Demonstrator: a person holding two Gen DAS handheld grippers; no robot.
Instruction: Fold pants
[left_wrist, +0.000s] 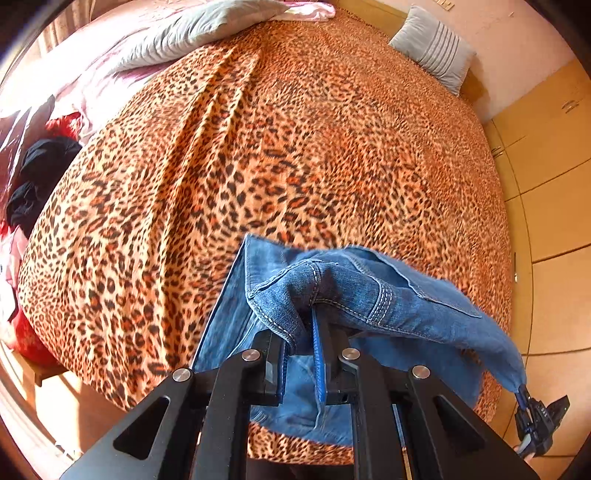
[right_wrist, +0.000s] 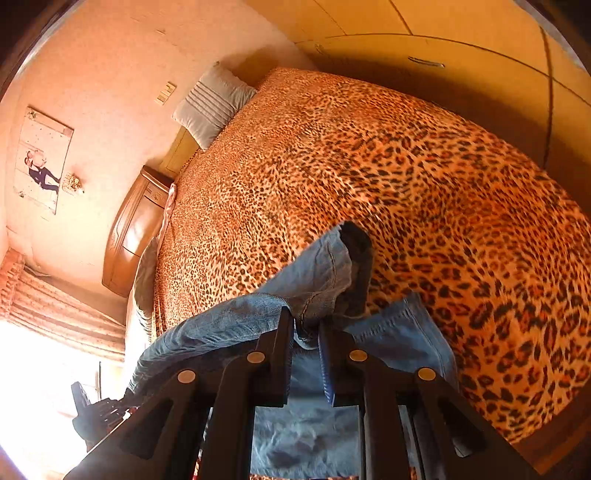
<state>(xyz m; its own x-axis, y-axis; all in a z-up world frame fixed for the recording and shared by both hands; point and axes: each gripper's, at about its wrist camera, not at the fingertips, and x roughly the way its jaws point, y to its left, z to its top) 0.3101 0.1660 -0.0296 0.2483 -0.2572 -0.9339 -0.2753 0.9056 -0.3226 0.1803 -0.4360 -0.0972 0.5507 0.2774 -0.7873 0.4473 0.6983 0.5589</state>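
Blue denim pants (left_wrist: 373, 295) hang between my two grippers above the near edge of a leopard-print bed (left_wrist: 295, 147). My left gripper (left_wrist: 301, 325) is shut on a bunched seamed edge of the pants. In the left wrist view the pants stretch right to my right gripper (left_wrist: 535, 421), low at the right edge. In the right wrist view my right gripper (right_wrist: 306, 325) is shut on another bunched part of the pants (right_wrist: 317, 273). The denim runs left to my left gripper (right_wrist: 99, 410). Part of the pants lies on the bed below.
A grey striped pillow (left_wrist: 436, 48) lies at the bed's far end. A pink quilt and grey pillow (left_wrist: 177, 33) sit far left. Dark and red clothes (left_wrist: 40, 177) pile up left of the bed. Wooden wardrobe doors (left_wrist: 554, 166) stand right. A nightstand (right_wrist: 136, 229) stands by the wall.
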